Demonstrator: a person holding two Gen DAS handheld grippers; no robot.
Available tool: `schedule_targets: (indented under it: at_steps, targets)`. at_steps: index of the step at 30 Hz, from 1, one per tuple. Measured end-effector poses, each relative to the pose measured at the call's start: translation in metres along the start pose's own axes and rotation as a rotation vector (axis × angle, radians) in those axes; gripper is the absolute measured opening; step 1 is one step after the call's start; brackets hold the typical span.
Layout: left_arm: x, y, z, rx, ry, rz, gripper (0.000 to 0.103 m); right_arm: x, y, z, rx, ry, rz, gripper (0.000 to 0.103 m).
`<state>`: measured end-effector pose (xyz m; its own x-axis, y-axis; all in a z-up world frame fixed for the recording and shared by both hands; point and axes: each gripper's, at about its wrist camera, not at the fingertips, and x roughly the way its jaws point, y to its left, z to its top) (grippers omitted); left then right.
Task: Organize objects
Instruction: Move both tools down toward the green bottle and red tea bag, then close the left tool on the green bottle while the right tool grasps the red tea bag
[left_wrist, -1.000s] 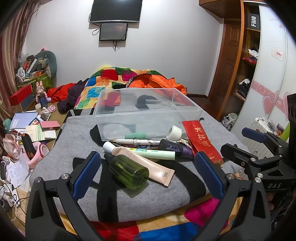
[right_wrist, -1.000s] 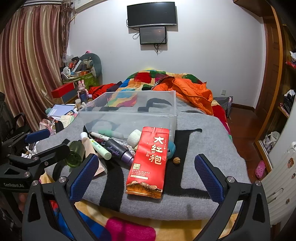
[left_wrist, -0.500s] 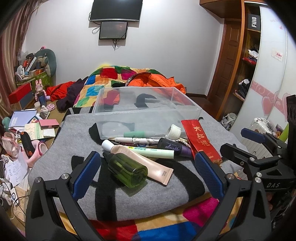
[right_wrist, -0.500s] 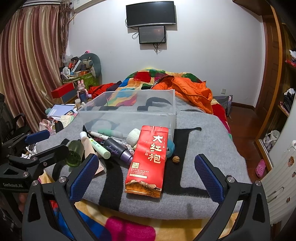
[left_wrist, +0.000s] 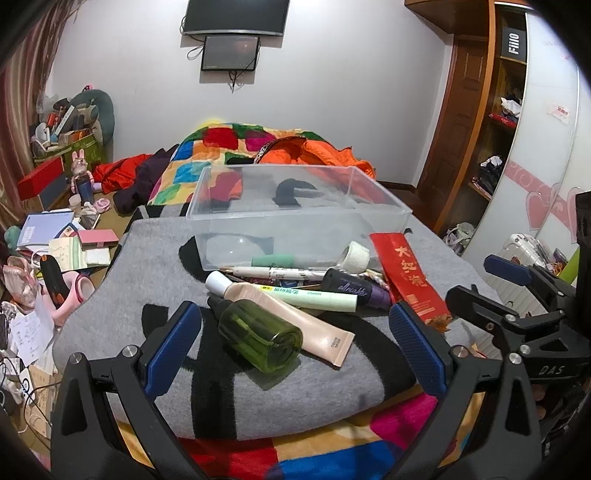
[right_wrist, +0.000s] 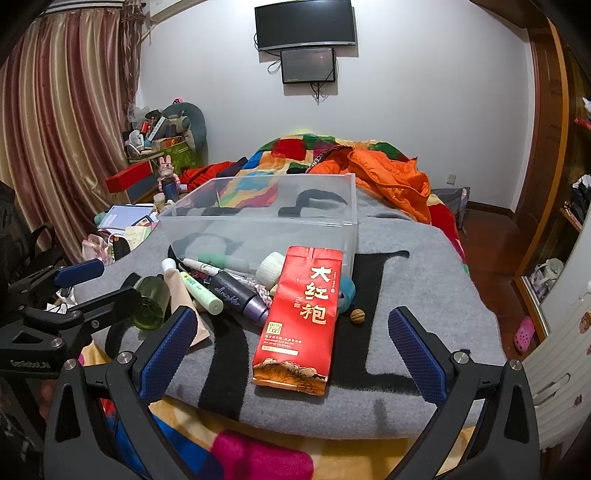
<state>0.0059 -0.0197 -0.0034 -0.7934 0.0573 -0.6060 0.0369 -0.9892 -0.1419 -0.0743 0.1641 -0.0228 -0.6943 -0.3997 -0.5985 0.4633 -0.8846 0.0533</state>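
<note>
Presently, both grippers hover over the near edge of a grey blanket, jaws spread wide and empty. The left gripper faces a green bottle lying on its side, touching a beige tube. Just beyond lie a pale green tube with small print too fine to read, and a dark tube with script lettering that cannot be read with certainty. The right gripper faces a red packet printed with large Chinese characters "大红袍", lying flat; a small brown nut sits just to its right. A clear plastic box stands on the far side of the pile. A black sign reading "FiiiO" hangs far right.
</note>
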Motion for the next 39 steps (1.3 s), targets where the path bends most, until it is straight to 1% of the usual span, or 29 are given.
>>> schedule_targets:
  at_steps: [7, 13, 16, 18, 22, 23, 24, 25, 26, 28, 30, 32, 33, 34, 35, 37, 39]
  targets:
    - [0.024, 0.016, -0.005, -0.051, 0.061, 0.024, 0.103, 0.019, -0.006, -0.01, 0.01, 0.055, -0.007, 0.103]
    - [0.052, 0.024, -0.01, -0.077, 0.115, 0.071, 0.103, 0.039, -0.018, -0.016, 0.066, 0.105, 0.008, 0.103]
    - [0.062, 0.027, -0.013, -0.088, 0.125, 0.088, 0.103, 0.048, -0.021, -0.019, 0.089, 0.124, 0.021, 0.103]
    - [0.066, 0.029, -0.015, -0.098, 0.126, 0.086, 0.103, 0.053, -0.021, -0.022, 0.092, 0.135, 0.021, 0.103]
    - [0.067, 0.03, -0.018, -0.1, 0.108, 0.107, 0.103, 0.06, -0.019, -0.026, 0.1, 0.148, 0.024, 0.102]
    - [0.067, 0.031, -0.018, -0.1, 0.101, 0.113, 0.1, 0.061, -0.019, -0.027, 0.104, 0.149, 0.027, 0.101]
    - [0.066, 0.031, -0.018, -0.1, 0.096, 0.113, 0.096, 0.061, -0.019, -0.029, 0.106, 0.149, 0.027, 0.098]
    - [0.065, 0.031, -0.018, -0.1, 0.095, 0.114, 0.087, 0.062, -0.019, -0.03, 0.107, 0.149, 0.027, 0.094]
    - [0.066, 0.032, -0.018, -0.098, 0.1, 0.112, 0.083, 0.063, -0.018, -0.03, 0.107, 0.151, 0.028, 0.092]
    - [0.068, 0.033, -0.018, -0.104, 0.105, 0.1, 0.082, 0.064, -0.017, -0.031, 0.11, 0.154, 0.028, 0.084]
    - [0.068, 0.034, -0.019, -0.11, 0.1, 0.095, 0.078, 0.065, -0.017, -0.032, 0.113, 0.158, 0.026, 0.079]
    - [0.066, 0.032, -0.02, -0.1, 0.095, 0.099, 0.07, 0.065, -0.017, -0.032, 0.113, 0.159, 0.026, 0.075]
    - [0.065, 0.03, -0.021, -0.092, 0.097, 0.101, 0.068, 0.065, -0.017, -0.032, 0.111, 0.159, 0.024, 0.072]
    - [0.063, 0.029, -0.021, -0.085, 0.096, 0.101, 0.065, 0.065, -0.016, -0.032, 0.106, 0.159, 0.022, 0.066]
    - [0.062, 0.028, -0.022, -0.081, 0.094, 0.104, 0.062, 0.065, -0.016, -0.032, 0.102, 0.159, 0.022, 0.064]
    - [0.059, 0.027, -0.023, -0.069, 0.089, 0.116, 0.061, 0.065, -0.015, -0.033, 0.097, 0.16, 0.021, 0.054]
    - [0.057, 0.027, -0.025, -0.064, 0.086, 0.121, 0.061, 0.062, -0.015, -0.034, 0.096, 0.152, 0.022, 0.054]
